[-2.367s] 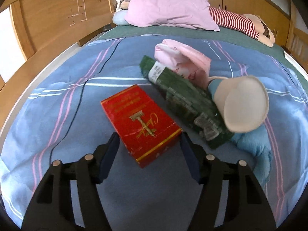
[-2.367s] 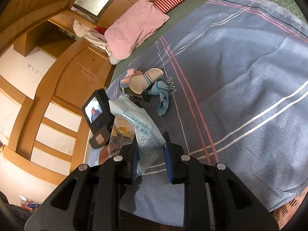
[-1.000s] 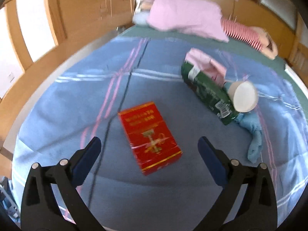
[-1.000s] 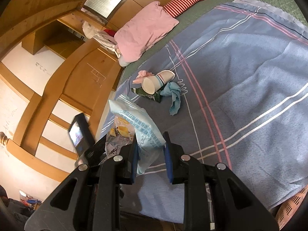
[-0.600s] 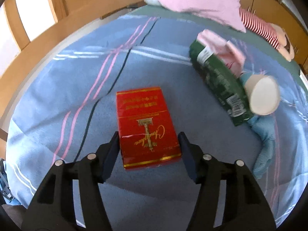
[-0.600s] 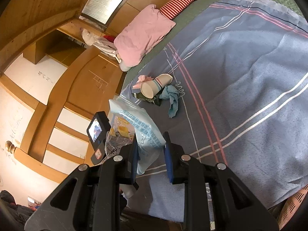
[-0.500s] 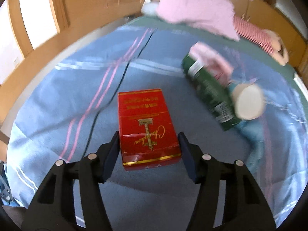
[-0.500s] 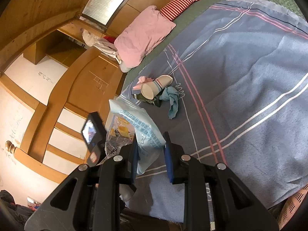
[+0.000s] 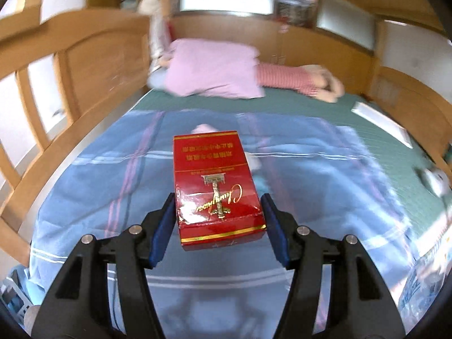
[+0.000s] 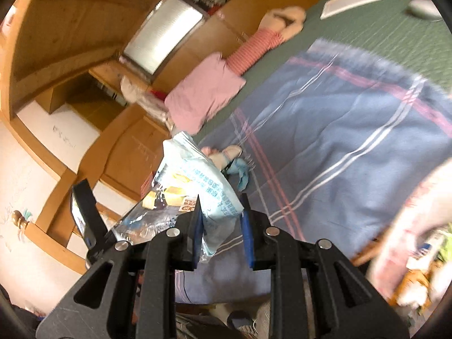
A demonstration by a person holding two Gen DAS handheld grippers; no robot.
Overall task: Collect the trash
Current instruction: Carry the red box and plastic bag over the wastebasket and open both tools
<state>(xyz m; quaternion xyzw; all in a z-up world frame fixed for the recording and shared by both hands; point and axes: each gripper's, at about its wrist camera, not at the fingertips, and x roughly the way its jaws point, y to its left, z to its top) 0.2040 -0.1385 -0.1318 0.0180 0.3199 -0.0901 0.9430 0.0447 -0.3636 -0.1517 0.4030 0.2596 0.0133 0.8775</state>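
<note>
My left gripper (image 9: 218, 220) is shut on a red cigarette carton (image 9: 216, 180) with gold print, its blue pads pressing both long sides, and the carton hangs clear above the blue striped blanket (image 9: 325, 186). In the right wrist view my right gripper (image 10: 221, 220) is shut on a crumpled pale-blue plastic bag (image 10: 197, 175) that holds wrappers. Beyond the bag, a slipper (image 10: 231, 151) and a blue cloth (image 10: 240, 173) lie on the blanket. The carton hides the other litter in the left wrist view. The picture is blurred by motion.
A pink pillow (image 9: 212, 70) and a striped doll (image 9: 285, 77) lie at the head of the bed on a green sheet (image 9: 296, 104). A wooden bed rail (image 9: 42, 147) runs along the left. A white flat sheet (image 9: 381, 121) lies far right. A blurred pink shape (image 10: 409, 212) fills the lower right.
The left jaws closed from wide open onto the red carton and lifted it off the blanket, the view tipping up toward the headboard. The right gripper rose with the bag still held.
</note>
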